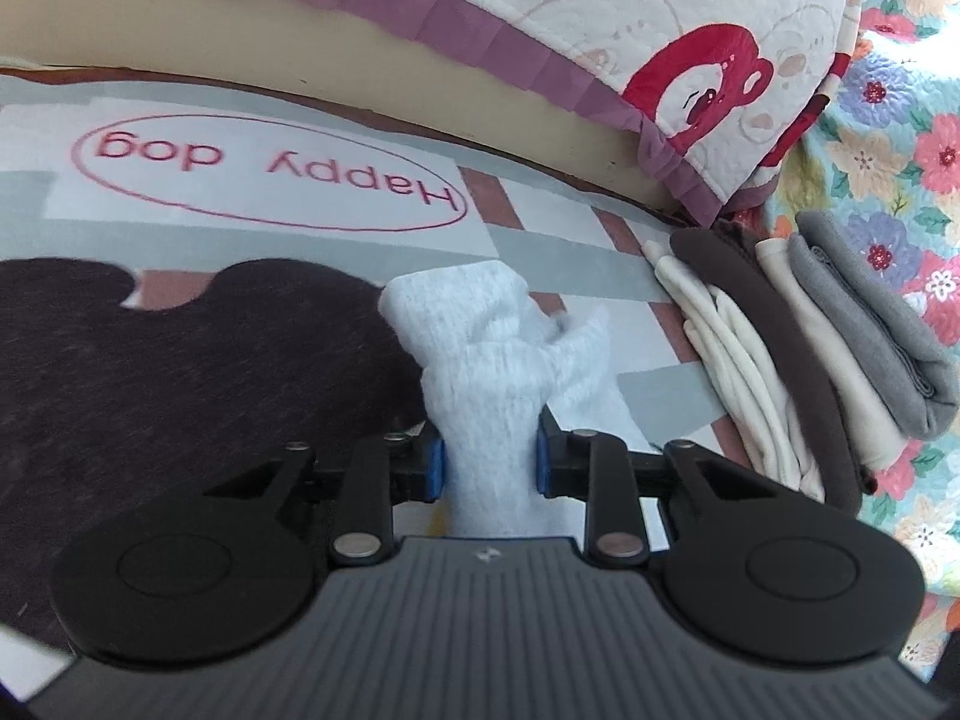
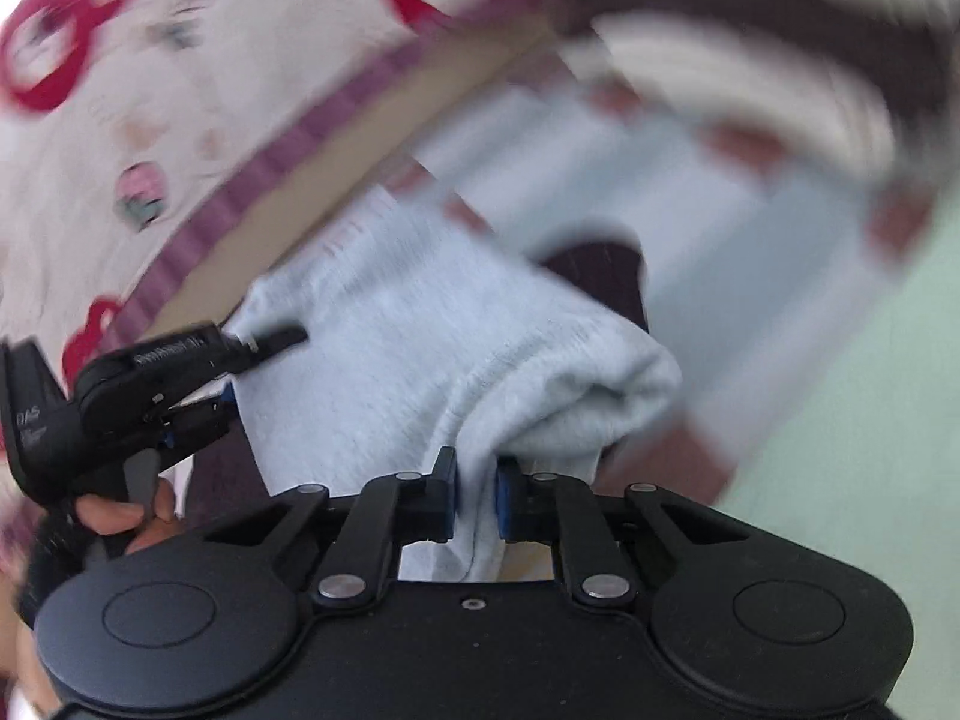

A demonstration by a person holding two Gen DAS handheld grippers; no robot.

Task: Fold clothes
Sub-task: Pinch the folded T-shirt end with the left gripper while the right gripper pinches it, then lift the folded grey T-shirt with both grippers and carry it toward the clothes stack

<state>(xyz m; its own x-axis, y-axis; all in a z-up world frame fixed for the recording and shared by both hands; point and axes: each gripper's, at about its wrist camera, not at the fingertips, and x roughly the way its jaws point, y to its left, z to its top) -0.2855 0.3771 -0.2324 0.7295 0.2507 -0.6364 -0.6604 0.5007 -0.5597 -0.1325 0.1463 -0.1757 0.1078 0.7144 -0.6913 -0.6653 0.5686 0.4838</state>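
taking the light grey garment (image 1: 480, 372) as the landmark: to its left in the left wrist view a dark brown fuzzy cloth (image 1: 198, 372) spreads over the play mat (image 1: 300, 90), its scalloped edge running up to the garment. beyond both, the mat lies bare up to the red "happy dog" oval (image 1: 270, 171) and on to the foam edge of the mattress (image 1: 300, 48) with its quilted bear-print cover (image 1: 690, 48), trimmed in a purple frill. right of the garment a strip of checked mat stays free before the stack of folded clothes (image 1: 798, 360), cream, brown and grey layers lying on edge against a floral quilt (image 1: 900, 150).

the garment is soft heathered knit, bunched into a standing column with a folded lobe at the top. the left gripper (image 1: 489, 459) pinches it between its blue pads, jaws narrowed onto the fabric.

the right wrist view is motion-blurred. the left gripper shows at the garment's left edge, a hand (image 2: 120, 516) under it. the right gripper (image 2: 477, 501) is clamped on a fold of the same garment, jaws nearly together, a rolled edge bulging just right of them.
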